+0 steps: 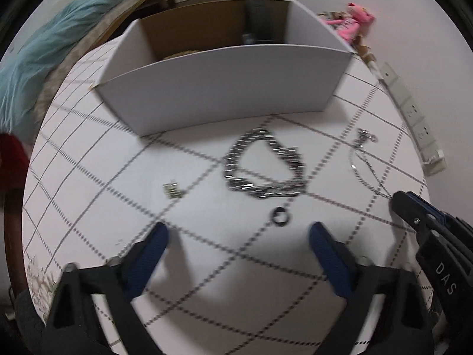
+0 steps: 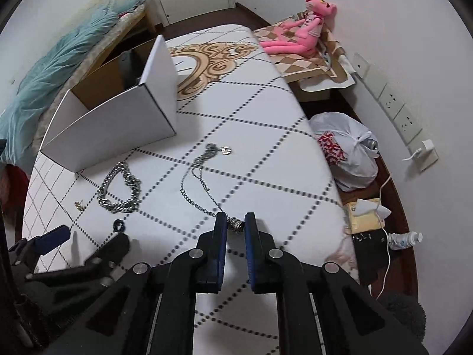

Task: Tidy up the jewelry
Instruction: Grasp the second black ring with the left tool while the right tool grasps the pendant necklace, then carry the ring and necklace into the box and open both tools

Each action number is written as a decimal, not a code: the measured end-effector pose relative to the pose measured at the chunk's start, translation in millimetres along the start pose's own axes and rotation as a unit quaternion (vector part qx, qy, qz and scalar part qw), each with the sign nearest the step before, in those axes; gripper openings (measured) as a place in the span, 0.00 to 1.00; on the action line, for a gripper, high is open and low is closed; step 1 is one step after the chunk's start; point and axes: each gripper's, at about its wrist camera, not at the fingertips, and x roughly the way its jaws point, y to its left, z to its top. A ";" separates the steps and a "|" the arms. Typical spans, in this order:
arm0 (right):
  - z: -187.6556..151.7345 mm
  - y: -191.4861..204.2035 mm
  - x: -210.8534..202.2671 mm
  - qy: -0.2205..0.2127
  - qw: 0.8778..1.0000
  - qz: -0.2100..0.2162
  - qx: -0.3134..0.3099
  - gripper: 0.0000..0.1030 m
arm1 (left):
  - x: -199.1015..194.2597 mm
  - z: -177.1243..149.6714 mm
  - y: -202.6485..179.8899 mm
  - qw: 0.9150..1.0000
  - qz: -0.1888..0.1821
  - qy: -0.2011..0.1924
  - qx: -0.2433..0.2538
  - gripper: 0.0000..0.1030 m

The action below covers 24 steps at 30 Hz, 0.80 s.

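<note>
right tongs point(image 2: 235, 223) clenched on silver barrel pendant point(image 2: 236, 224) of thin limp chain necklace point(image 2: 195, 177) on quilted worktop point(image 2: 266, 153) | light, slippery, take it by the pendant | left tongs point(image 1: 238, 232) released near black ring point(image 1: 280, 216)

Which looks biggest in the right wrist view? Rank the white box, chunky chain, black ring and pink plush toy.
1. white box
2. pink plush toy, though it sits farther off, so its true size is unsure
3. chunky chain
4. black ring
</note>
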 end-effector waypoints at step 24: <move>34.6 15.3 -62.5 -0.044 0.996 0.082 0.005 0.12 | -49.4 12.8 49.7 0.997 -0.059 -0.040 -0.024 0.10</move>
